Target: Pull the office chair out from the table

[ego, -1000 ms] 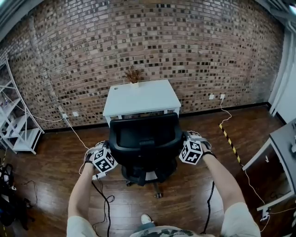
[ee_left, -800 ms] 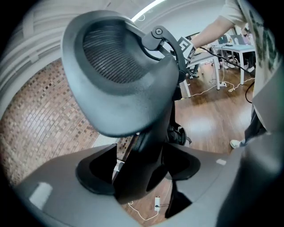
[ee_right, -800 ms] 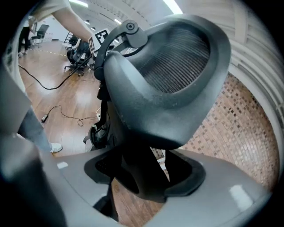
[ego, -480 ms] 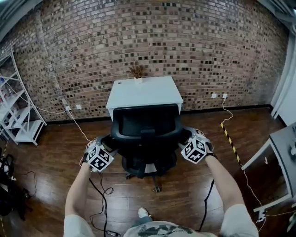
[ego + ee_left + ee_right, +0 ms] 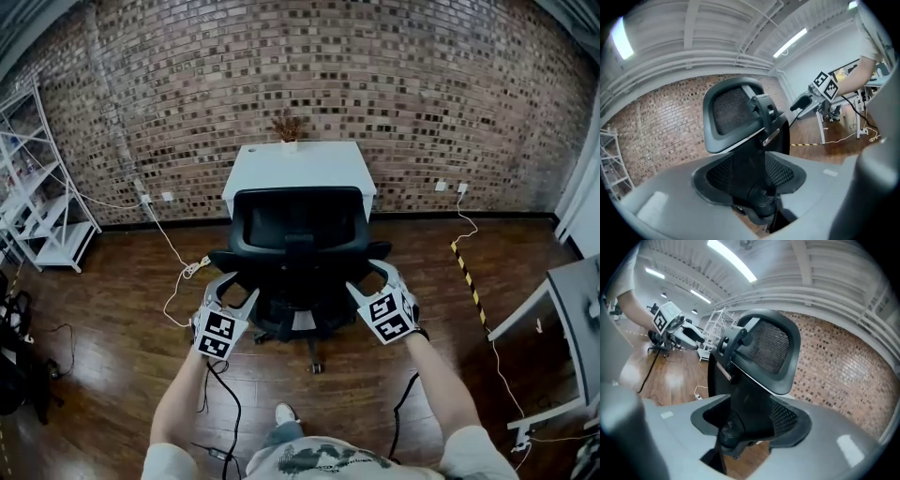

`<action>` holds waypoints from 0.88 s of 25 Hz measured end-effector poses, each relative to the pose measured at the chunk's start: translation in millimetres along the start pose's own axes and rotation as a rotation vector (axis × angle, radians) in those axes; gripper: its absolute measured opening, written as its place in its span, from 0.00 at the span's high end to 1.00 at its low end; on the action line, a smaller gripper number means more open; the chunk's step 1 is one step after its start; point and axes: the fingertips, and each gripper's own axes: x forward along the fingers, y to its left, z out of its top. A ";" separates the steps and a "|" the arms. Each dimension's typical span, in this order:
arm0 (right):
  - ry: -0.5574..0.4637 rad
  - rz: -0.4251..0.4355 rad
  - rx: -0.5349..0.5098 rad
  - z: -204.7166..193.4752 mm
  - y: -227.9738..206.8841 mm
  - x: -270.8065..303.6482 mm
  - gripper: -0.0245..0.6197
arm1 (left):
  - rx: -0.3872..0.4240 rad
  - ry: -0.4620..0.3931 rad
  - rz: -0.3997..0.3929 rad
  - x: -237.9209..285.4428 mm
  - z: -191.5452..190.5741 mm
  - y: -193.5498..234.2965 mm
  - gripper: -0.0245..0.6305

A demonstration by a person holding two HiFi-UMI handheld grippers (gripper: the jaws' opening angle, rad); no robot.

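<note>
Black office chair [image 5: 298, 234] on wood floor [image 5: 112, 328], backrest toward the person, just in front of white tabletop [image 5: 300, 164]. Left tongs [image 5: 234, 287] and right tongs [image 5: 372, 279] flank its back, clear of it, wide but closing, nothing gripped. Brick wall [image 5: 281, 75] behind.

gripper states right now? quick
Left hand-held gripper: open, jaws closing, nothing between them.
Right hand-held gripper: open, jaws closing, nothing between them; black mesh office chair not held.
</note>
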 end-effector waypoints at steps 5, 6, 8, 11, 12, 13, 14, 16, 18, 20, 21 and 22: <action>-0.091 0.002 0.194 26.8 37.2 -31.2 0.62 | -0.177 -0.118 -0.002 -24.3 36.8 -53.1 0.67; -0.109 0.006 0.219 29.4 45.6 -37.2 0.62 | -0.216 -0.139 -0.010 -29.9 42.8 -64.3 0.67; -0.157 0.013 0.263 32.5 61.3 -49.5 0.64 | -0.289 -0.180 -0.033 -41.1 52.5 -87.1 0.71; -0.209 0.032 0.332 35.9 81.2 -66.5 0.66 | -0.381 -0.220 -0.048 -54.8 62.4 -112.5 0.74; -0.219 0.034 0.349 37.0 86.0 -72.0 0.67 | -0.407 -0.227 -0.048 -58.1 65.8 -118.5 0.76; -0.227 0.032 0.363 37.0 89.9 -78.0 0.68 | -0.435 -0.235 -0.049 -61.3 70.0 -124.5 0.77; -0.232 0.025 0.377 35.2 93.1 -84.5 0.69 | -0.462 -0.244 -0.051 -64.6 75.0 -131.0 0.78; -0.238 0.009 0.409 28.7 99.0 -96.4 0.72 | -0.497 -0.255 -0.052 -69.5 81.8 -144.7 0.80; -0.243 0.003 0.443 24.3 105.3 -103.6 0.77 | -0.500 -0.254 -0.052 -72.0 84.3 -155.6 0.83; -0.257 0.012 0.474 24.5 112.2 -109.7 0.82 | -0.503 -0.247 -0.058 -73.2 85.6 -164.2 0.88; -0.269 0.016 0.486 25.4 114.7 -112.8 0.83 | -0.506 -0.243 -0.062 -72.9 85.8 -168.2 0.90; -0.281 0.017 0.496 26.6 115.8 -115.4 0.85 | -0.506 -0.239 -0.065 -71.9 85.9 -171.6 0.92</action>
